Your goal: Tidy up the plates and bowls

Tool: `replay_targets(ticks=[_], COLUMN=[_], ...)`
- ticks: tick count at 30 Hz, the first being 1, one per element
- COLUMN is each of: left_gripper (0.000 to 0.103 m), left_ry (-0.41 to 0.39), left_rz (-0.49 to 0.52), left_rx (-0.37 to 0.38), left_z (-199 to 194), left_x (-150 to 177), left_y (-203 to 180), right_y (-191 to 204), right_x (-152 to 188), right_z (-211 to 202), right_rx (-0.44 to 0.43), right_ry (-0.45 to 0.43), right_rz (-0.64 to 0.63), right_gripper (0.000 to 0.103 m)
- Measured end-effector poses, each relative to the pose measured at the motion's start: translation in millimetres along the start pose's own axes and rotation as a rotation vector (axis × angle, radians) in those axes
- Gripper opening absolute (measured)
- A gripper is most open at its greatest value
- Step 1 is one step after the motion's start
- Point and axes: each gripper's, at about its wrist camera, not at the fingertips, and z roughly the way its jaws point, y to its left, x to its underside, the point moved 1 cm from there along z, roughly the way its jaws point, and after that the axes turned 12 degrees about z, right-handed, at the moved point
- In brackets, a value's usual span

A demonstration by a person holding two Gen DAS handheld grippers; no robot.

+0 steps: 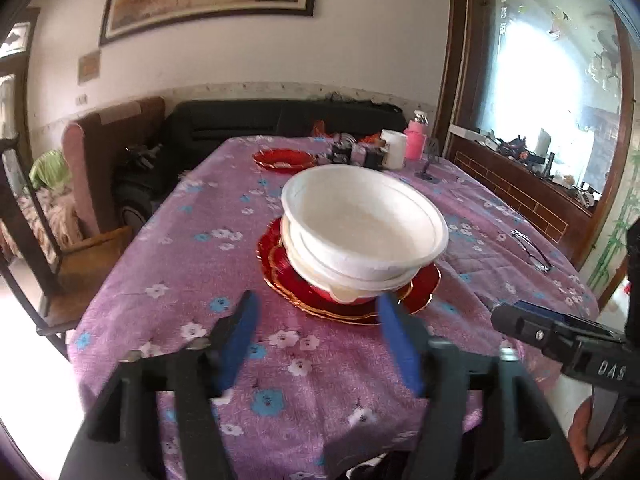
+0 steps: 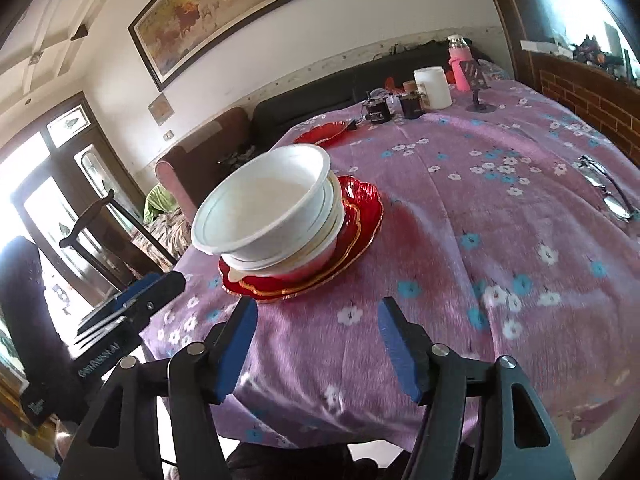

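Floral tablecloth (image 1: 304, 392), stacked bowls (image 1: 362, 226) beyond, glasses (image 1: 530, 249) aside

Bowls (image 1: 362, 224) stacked on plates (image 1: 420, 286) near table (image 1: 168, 248) front edge; second plate (image 1: 284, 159) behind; jars (image 2: 430, 88) grouped at far end; glasses (image 1: 530, 250) right.

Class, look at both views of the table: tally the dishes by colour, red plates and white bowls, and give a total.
Red glass plates: 3, two gold-rimmed ones stacked under the bowls and one at the far end
White bowls: 2, nested, upper, lower
Total: 5
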Motion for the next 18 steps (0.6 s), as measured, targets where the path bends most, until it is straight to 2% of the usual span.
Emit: replay_targets(ticks=[1,2,4,7,8,12,18], left_gripper=[0.092,0.100,0.103,0.103,0.103,0.103,0.103], left_ry=[-0.021,-0.043,-0.077,-0.021,-0.009,-0.009,0.002], left_rz=[-0.001,0.008,0.064,0.146,0.154,0.119,0.112], left_rx=[-0.027,-0.051,-0.126,-0.236,-0.246,-0.107,-0.115], left_z=[-4,-6,-8,6,8,12,13], left_x=[3,6,14,15,15,22,24], left_y=[-1,-4,-15,-26,-27,-29,-28], right_y=[4,8,14,15,14,10,5], right_x=[5,9,15,15,15,13,13], right_z=[-2,-2,2,9,10,7,2], right_rx=[0.016,0.028,0.056,0.092,0.092,0.113,0.115], right_ry=[-0.020,-0.031,-0.058,-0.073,-0.074,-0.101,-0.113], right_rz=[-0.026,-0.047,-0.090,-0.112,-0.109,-0.107,-0.089], right_gripper=[0.069,0.071,0.073,0.077,0.078,0.081,0.085])
